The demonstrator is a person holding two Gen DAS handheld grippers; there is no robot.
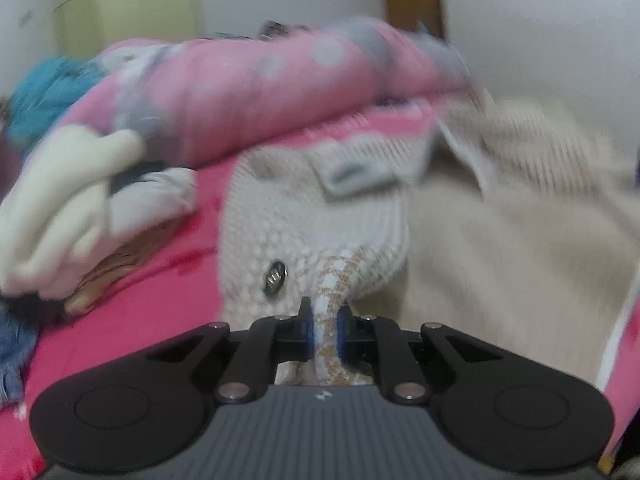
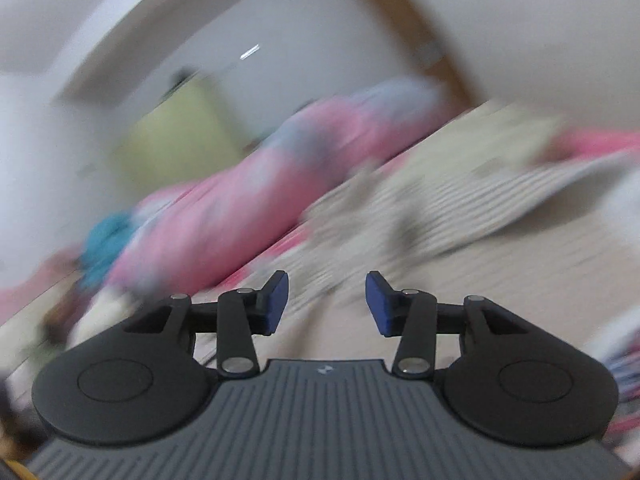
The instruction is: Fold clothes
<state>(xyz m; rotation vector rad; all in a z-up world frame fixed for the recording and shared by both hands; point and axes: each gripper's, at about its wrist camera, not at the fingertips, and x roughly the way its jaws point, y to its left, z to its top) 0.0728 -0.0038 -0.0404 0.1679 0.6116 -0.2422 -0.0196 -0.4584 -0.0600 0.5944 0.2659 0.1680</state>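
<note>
A cream knitted cardigan (image 1: 500,248) with a metal button (image 1: 275,273) and a grey neck label (image 1: 354,172) lies spread on the pink bed. My left gripper (image 1: 325,326) is shut on a fold of the cardigan's knit front edge, which bunches up between the blue pads (image 1: 309,332). In the right wrist view the same cardigan (image 2: 460,216) shows blurred ahead. My right gripper (image 2: 327,300) is open and empty above it, tilted.
A rolled pink quilt (image 1: 260,92) lies across the back of the pink bed sheet (image 1: 152,280). A pile of cream and white clothes (image 1: 80,208) sits at the left, with a teal garment (image 1: 44,92) behind. White walls and a wooden door frame (image 2: 424,32) stand beyond.
</note>
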